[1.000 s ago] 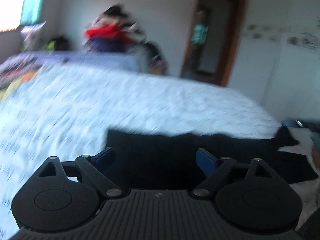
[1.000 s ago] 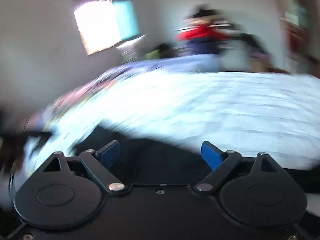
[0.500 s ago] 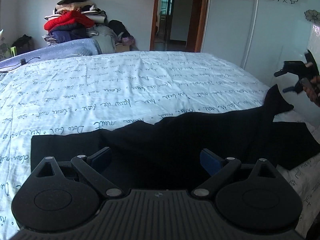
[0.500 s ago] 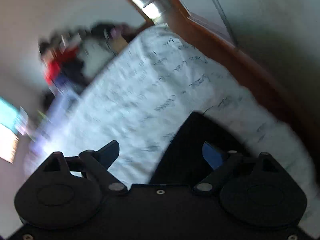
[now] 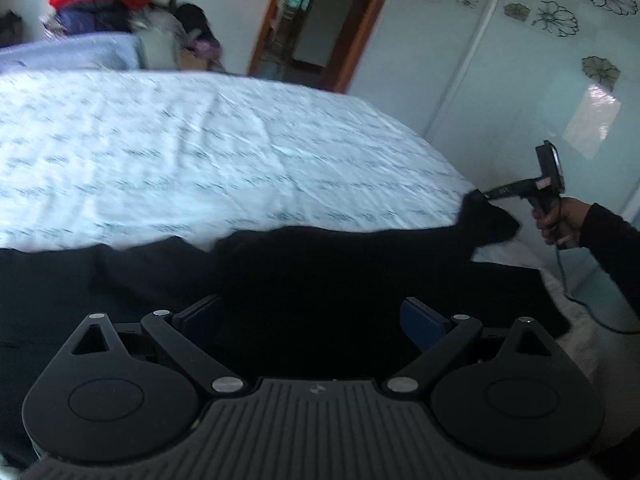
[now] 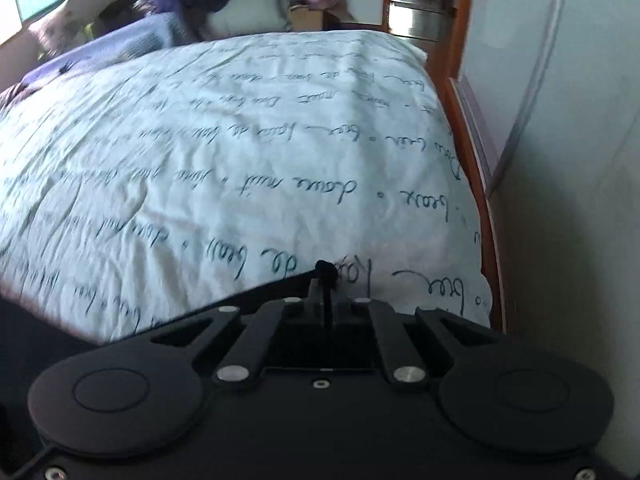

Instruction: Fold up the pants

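Black pants [image 5: 304, 272] lie spread across the near edge of a bed with a white sheet printed with script [image 5: 200, 152]. My left gripper [image 5: 310, 316] is open and empty, hovering just above the pants' middle. My right gripper [image 6: 325, 280] is shut on a corner of the pants [image 6: 224, 304]. In the left wrist view the right gripper [image 5: 480, 194] pinches the pants' far right corner and holds it raised at the bed's right edge.
A pile of clothes [image 5: 100, 0] with a red item on top sits beyond the bed's far end. A doorway [image 5: 316, 20] is at the back. A white wardrobe with flower prints [image 5: 540, 60] stands close along the bed's right side.
My right gripper has closed on the pants' right corner; half a second ago it was open. The left gripper stays open over the pants and has swung rightward.
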A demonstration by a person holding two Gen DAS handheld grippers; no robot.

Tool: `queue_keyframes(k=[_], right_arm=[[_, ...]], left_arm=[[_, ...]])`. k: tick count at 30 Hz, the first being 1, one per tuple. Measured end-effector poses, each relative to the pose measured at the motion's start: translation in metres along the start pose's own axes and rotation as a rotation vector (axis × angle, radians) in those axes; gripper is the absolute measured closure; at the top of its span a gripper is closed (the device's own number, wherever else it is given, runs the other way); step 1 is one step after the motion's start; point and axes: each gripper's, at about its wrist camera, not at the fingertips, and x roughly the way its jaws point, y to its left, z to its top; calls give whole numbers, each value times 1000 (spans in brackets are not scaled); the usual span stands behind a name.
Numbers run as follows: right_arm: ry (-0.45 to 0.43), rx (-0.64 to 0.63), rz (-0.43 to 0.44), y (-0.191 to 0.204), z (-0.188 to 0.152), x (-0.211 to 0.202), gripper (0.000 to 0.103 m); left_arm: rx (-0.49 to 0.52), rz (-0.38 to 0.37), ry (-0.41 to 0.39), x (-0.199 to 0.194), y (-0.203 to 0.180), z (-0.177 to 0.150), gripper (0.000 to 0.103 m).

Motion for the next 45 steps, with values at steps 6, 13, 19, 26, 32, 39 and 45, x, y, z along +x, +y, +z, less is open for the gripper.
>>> queue_keyframes(k=[6,13,19,26,32,39,45], right_arm=[[-217,-40,41,0,2,-80,99],[-477,-7,87,7,-56,-201,99],[-458,119,-5,9,-179,-237,99],[-299,401,-183,-18,-223,-201,69],[-509,899,369,-21,-217,-208,3],[-184,1066,177,-20,-208,-168,6],[-95,1106,88,-23,-182,-131,29]], left_arm=[[-65,-54,77,37,12,0,8],[-133,-80,91,32,30,-1,7],[-131,-91,60,26,35,-10,7],[-64,-81,24,24,12,8,7],[105,-136,-27,22,-32,15,6],[241,-101,-35,47,-50,0,6],[226,-117,-27,46,-39,-9,5]])
